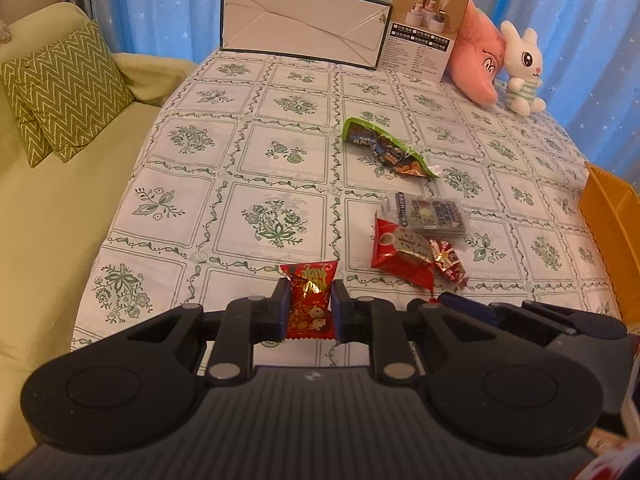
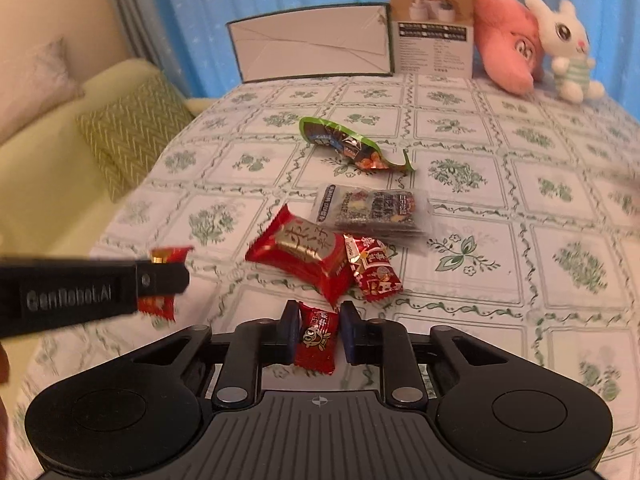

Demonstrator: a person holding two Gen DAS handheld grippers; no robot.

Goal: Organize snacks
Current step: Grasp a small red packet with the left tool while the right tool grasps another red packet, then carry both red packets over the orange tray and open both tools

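Observation:
My left gripper (image 1: 310, 306) is shut on a small red snack packet (image 1: 310, 304) above the near edge of the table; it also shows in the right wrist view (image 2: 164, 276) with its packet (image 2: 168, 254). My right gripper (image 2: 318, 336) is shut on another small red packet (image 2: 316, 338). On the tablecloth lie a large red packet (image 1: 400, 258) (image 2: 300, 256), a small red-and-white packet (image 1: 448, 262) (image 2: 372, 268), a clear packet with dark print (image 1: 430, 212) (image 2: 372, 208) and a crumpled green packet (image 1: 384, 148) (image 2: 348, 144).
An orange bin (image 1: 612, 224) stands at the table's right edge. At the far edge stand a white flat box (image 1: 300, 32), a product carton (image 1: 424, 28), a pink plush (image 1: 476, 60) and a white rabbit toy (image 1: 520, 68). A yellow sofa with a zigzag cushion (image 1: 64, 88) is at the left.

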